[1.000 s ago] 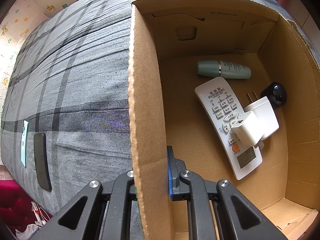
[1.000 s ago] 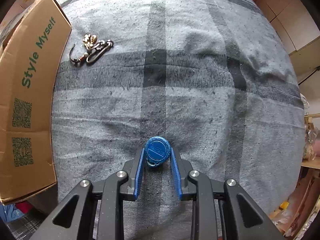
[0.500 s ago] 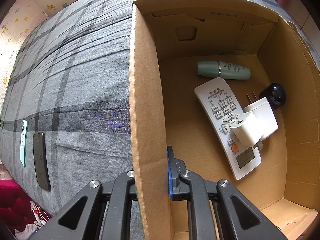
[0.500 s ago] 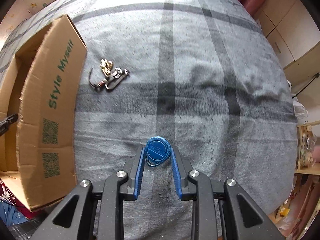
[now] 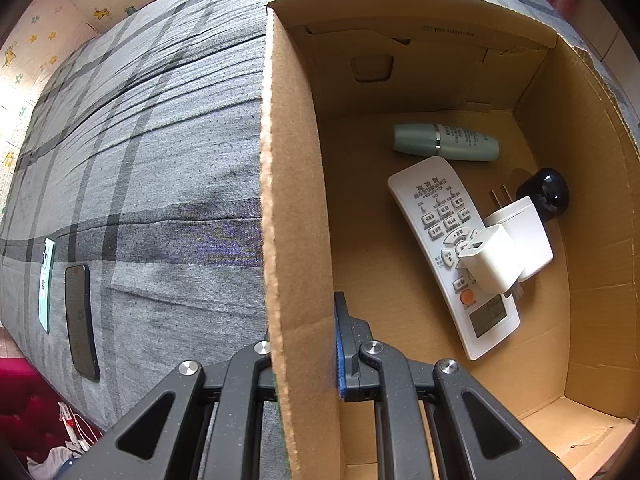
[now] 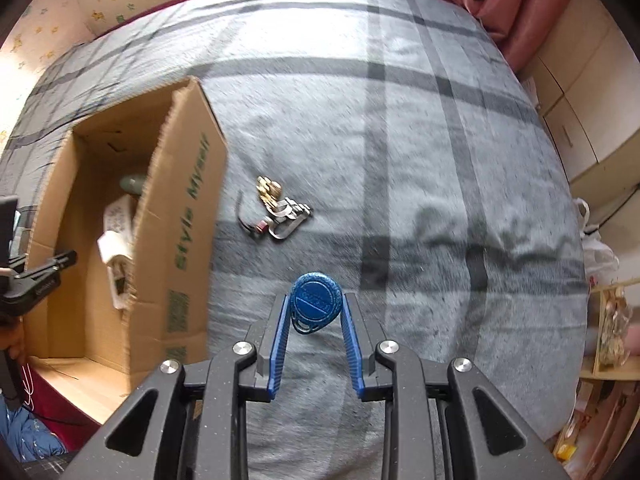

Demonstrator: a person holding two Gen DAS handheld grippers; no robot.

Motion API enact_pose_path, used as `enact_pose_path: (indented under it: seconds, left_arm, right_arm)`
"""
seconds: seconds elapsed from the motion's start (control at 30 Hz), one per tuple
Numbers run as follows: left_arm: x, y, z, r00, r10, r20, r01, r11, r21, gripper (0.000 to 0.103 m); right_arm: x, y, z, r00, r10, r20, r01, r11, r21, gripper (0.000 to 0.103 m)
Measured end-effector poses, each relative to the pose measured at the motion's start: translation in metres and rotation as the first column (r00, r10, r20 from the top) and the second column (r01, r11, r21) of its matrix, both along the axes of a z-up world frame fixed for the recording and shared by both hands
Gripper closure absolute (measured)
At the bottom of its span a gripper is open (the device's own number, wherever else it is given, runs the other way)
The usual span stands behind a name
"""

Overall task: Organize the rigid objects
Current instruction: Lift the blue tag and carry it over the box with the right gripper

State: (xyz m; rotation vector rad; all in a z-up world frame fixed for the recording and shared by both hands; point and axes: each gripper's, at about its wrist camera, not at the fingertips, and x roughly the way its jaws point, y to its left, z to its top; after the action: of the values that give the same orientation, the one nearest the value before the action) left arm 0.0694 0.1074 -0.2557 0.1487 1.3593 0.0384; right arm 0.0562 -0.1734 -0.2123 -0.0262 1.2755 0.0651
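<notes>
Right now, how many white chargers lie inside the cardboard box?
2. One white charger lies on the remote control; the other touches it, beside the black round object. More may be hidden.

Right gripper (image 6: 316,312) pinching blue key fob (image 6: 316,305), apparently above bedspread (image 6: 440,200)

Right tool (image 6: 315,320) has risen off the grey plaid bed (image 6: 420,168) over the last second, the blue key fob (image 6: 316,306) carried up with it, pinched between the blue pads (image 6: 280,340). Bed surface now blurred with motion. View has swung left: the cardboard box (image 6: 188,216), earlier only an outer wall at the left edge, now shows its open interior. The key bunch (image 6: 276,212) sits nearer frame centre than before. Left tool (image 6: 38,280) has entered at the left edge. Left wrist view: no visible change.
</notes>
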Motion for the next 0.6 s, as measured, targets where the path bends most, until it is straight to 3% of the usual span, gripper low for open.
enact_pose_path:
  seconds: [0.6]
  left_arm:
    - [0.000,0.003,-0.002,1.000,0.000,0.000,0.000,1.000,-0.009,0.090]
  right_arm:
    - [0.028,0.075,0.036,0.989,0.130,0.076,-0.135,0.989,0.057,0.076]
